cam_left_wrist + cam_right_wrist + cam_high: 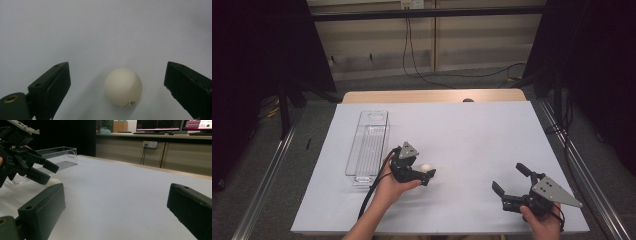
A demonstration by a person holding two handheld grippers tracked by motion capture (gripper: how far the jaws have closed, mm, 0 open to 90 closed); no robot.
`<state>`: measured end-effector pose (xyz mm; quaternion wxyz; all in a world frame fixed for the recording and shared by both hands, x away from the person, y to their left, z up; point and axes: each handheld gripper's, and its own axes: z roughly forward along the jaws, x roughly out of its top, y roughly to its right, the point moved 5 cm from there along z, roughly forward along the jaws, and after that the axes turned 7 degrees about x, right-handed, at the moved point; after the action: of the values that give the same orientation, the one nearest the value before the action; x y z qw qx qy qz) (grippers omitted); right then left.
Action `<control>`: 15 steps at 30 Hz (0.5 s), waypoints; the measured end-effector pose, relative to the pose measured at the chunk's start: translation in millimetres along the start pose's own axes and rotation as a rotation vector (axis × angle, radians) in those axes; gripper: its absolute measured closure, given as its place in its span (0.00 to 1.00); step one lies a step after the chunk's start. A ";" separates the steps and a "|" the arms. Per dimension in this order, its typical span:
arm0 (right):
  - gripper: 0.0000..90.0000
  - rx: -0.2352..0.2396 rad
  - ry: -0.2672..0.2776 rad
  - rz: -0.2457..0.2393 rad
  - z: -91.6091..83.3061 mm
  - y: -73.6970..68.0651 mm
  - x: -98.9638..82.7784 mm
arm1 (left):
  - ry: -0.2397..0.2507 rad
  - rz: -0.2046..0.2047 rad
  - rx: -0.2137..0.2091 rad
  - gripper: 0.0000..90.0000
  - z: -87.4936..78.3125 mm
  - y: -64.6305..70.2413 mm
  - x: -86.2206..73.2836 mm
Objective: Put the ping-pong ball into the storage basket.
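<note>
A cream-white ball (pixel 426 167) rests on the white table sheet (pixel 462 135), left of centre. My left gripper (pixel 428 171) is lowered around it and open. In the left gripper view the ball (pixel 123 87) sits between the two black jaws of that gripper (pixel 117 75), with a clear gap on each side and a small print mark near its base. My right gripper (pixel 510 178) is held open near the front right edge, with nothing between its jaws (pixel 116 195). From there the left gripper (pixel 42 170) and a sliver of the ball (pixel 53 181) show at the left.
A long clear plastic bin (pixel 368 145) lies left of the ball, running away from me; it appears again (pixel 58 156) behind the left gripper. Dark curtains flank the table, with metal rails along both sides. Cables hang at the far wall.
</note>
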<state>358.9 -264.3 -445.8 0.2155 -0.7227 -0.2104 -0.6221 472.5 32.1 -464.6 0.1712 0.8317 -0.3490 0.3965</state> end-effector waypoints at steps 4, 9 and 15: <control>0.01 -0.003 0.001 0.000 0.6 -0.3 0.2 | -0.002 -0.008 -0.010 0.12 3.3 1.8 -1.2; 0.01 -0.003 0.001 -0.002 0.3 -0.5 0.1 | -0.030 -0.003 0.000 0.13 4.6 3.1 -2.5; 0.01 -0.006 0.001 -0.005 0.1 -0.4 0.5 | -0.040 -0.001 0.003 0.16 5.7 3.1 -3.2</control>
<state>358.8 -263.9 -445.2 0.2120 -0.7225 -0.2103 -0.6235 471.9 28.2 -470.7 0.1631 0.8398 -0.3513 0.3805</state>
